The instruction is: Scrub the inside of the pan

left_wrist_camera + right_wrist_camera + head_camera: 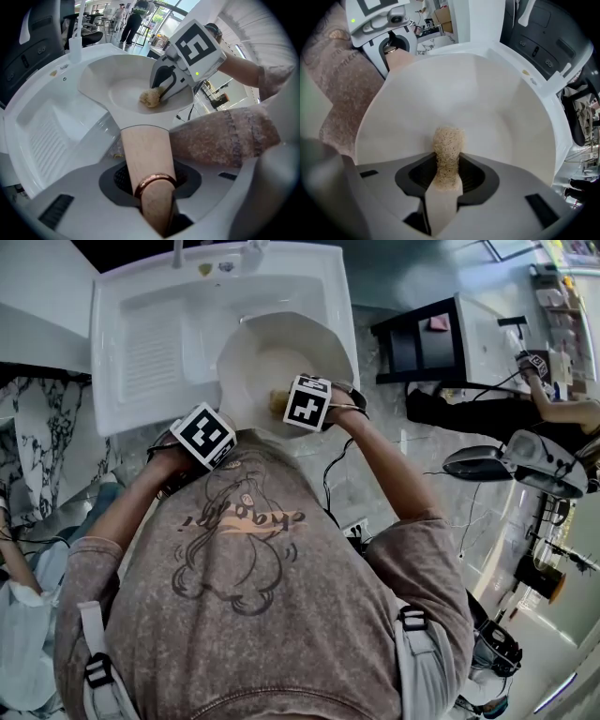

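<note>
A white pan [281, 357] with a pale wooden handle [147, 159] rests in the white sink [122, 399]. My left gripper [152, 187] is shut on that handle, just behind its copper ring. Its marker cube [203, 435] shows at the sink's front edge in the head view. My right gripper [445, 183] is shut on a tan fibrous scrub sponge [447, 150], whose tip presses against the pan's inner wall [459, 98]. In the left gripper view, the sponge [150, 97] sits on the pan's inside near its right side, under the right gripper [185, 56].
The sink has a ribbed drainboard [155, 348] on its left and a faucet [178, 251] at the back. A black table [427, 338] stands to the right. A person's arm [562, 413] and a chair [511, 460] are further right.
</note>
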A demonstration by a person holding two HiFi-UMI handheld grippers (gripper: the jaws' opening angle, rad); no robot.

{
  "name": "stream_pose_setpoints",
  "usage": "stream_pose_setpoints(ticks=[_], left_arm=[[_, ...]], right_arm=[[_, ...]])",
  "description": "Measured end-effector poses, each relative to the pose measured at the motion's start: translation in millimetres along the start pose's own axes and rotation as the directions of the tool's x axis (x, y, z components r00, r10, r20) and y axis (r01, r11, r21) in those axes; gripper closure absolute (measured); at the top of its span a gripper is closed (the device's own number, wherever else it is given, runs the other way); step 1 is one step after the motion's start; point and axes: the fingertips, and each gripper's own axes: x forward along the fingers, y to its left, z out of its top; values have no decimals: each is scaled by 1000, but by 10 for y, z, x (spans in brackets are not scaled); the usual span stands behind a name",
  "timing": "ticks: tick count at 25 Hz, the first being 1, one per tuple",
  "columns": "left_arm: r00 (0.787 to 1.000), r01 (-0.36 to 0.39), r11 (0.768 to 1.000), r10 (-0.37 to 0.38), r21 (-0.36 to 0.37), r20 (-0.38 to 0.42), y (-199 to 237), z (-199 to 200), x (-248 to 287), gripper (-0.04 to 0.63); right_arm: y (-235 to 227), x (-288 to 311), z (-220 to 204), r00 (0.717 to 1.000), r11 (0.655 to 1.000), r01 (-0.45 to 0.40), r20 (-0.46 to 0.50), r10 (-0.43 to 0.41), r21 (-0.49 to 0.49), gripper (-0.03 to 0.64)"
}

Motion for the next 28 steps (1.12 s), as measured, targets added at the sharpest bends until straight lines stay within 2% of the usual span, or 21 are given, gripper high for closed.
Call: stream_pose_setpoints(ticks=[11,16,20,25,28], left_arm=[[1000,11,1000,-11,-10,-4,-27,31,0,460],[1000,9,1000,-9,-10,-6,-30,14,3,460],[1000,3,1000,-3,-2,-12,-16,4,8,460],[1000,1,1000,-1,3,-15,-18,14,12,460],[1000,3,1000,-3,1,-16,-21,12,10,460]], right_arm=[[36,47,484,995,999,-36,90,36,-1,465],[-48,101,580,993,992,-68,105,56,110,465],[-217,120,640,995,988,-37,99,22,152,465],[-475,143,851,981,986,-2,193,-30,167,465],[-603,152,831,979,977,11,195,-53,211,465]])
